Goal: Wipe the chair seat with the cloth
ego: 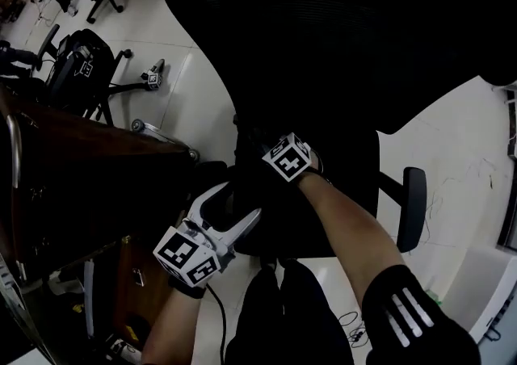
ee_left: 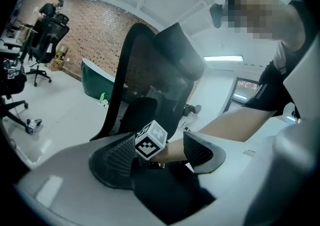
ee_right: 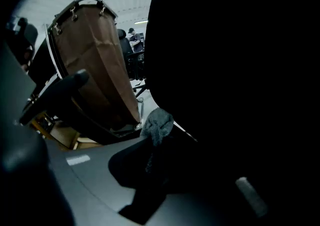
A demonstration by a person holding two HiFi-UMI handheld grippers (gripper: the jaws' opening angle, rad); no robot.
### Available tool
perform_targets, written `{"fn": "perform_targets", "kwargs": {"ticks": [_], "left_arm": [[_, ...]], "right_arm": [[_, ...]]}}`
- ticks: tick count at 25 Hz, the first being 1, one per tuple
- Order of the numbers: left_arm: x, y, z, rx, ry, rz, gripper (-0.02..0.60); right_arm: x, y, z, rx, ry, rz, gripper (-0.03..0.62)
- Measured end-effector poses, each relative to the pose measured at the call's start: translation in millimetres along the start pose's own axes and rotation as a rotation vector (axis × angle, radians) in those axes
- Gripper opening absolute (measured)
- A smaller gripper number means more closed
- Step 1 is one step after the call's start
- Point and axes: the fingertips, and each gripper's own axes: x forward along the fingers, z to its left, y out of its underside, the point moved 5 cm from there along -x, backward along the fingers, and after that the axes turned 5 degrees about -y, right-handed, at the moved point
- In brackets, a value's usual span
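Chair seat [ego: 347,186] is boxed in. The backrest [ego: 339,32] walls the far side, the armrest [ego: 413,206] stands on the right, and the brown bench [ego: 89,161] sits close on the left. Left tongs [ego: 234,203] hang at the seat's left edge, beside the bench. Right forearm [ego: 347,226] crosses the seat front. Open floor [ego: 460,145] beyond the armrest. Other chairs [ego: 81,65] well apart, far left.
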Motion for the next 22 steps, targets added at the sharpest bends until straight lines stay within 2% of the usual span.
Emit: {"fn": "perform_targets", "kwargs": {"ticks": [2, 7, 11, 15, 22], "left_arm": [[7, 7, 3, -0.007, -0.004, -0.004, 0.327], [7, 17, 8, -0.018, 0.001, -0.005, 0.327], [14, 21, 1, -0.02, 0.011, -0.004, 0.327], [24, 23, -5, -0.018, 0.029, 0.01, 0.327], [46, 25, -26, -0.017, 0.082, 0.025, 0.327]], "right_arm": [[20, 0, -8, -0.053, 0.009, 0.019, 0.051], [54, 5, -2, -0.105, 0.013, 0.052, 0.051], [59, 15, -9, -0.175, 0.004, 0.058, 0.051], [41, 42, -36, -0.164, 0.043, 0.108, 0.051], [-38, 133, -109, -0.053, 0.19, 0.239, 0.051]]}}
